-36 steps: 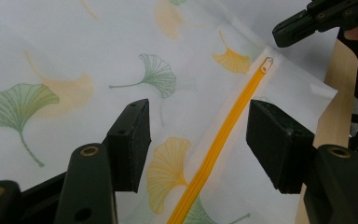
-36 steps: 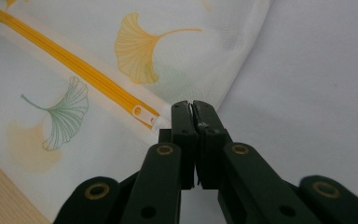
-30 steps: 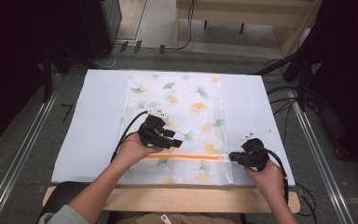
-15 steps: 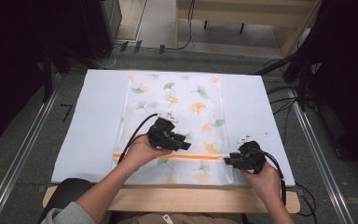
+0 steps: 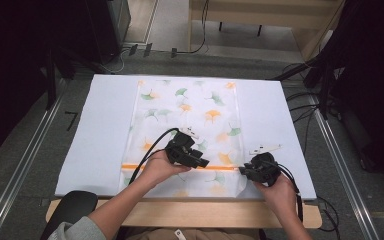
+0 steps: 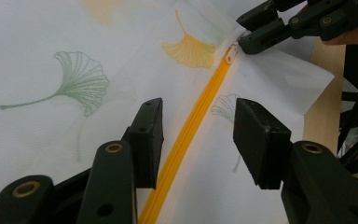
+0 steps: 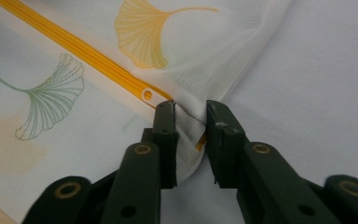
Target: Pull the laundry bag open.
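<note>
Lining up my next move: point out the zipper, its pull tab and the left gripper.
zipper point(image 6: 193, 123): left gripper view, orange band between the jaws.
pull tab point(image 7: 148, 95): right gripper view, its eyelet.
left gripper point(image 6: 198, 135): left gripper view, midway between open fingertips.

The left hand-held gripper point(image 6: 198, 140), jaws apart, straddles the orange zipper point(image 6: 193, 122).

Your counter point(image 5: 100, 130) carries a white sheet over a bare wooden front edge point(image 5: 190, 212). Metal rails point(image 5: 27, 160) flank it on the grey floor point(image 5: 10, 200). Black cables point(image 5: 305, 95) trail at your right; wooden furniture point(image 5: 260, 20) stands beyond the far side.
</note>
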